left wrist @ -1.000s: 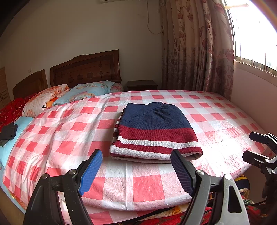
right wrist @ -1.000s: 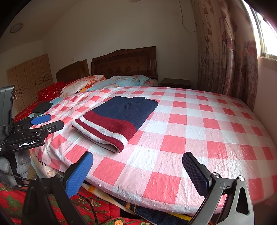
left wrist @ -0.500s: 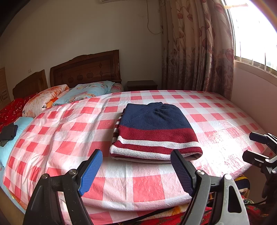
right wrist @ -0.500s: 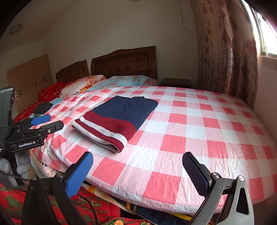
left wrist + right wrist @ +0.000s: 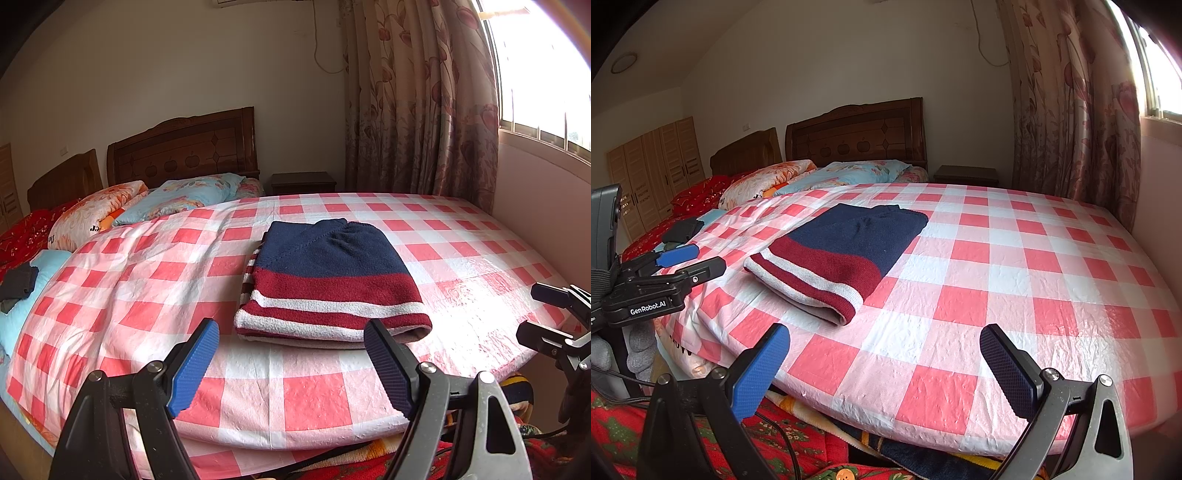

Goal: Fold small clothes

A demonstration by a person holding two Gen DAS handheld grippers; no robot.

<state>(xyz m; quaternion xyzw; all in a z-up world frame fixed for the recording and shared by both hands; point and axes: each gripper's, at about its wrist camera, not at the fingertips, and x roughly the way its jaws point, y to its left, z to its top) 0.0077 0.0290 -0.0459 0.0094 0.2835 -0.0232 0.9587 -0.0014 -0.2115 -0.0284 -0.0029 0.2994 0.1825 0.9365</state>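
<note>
Nothing has moved since the earlier frames. Left gripper [image 5: 291, 363] hovers at the bed's [image 5: 303, 398] near edge, jaws spread wide and empty, just short of the folded striped sweater [image 5: 328, 284]. Right gripper [image 5: 886, 369] likewise gapes empty; only its view shows the wardrobe [image 5: 653, 166].
</note>
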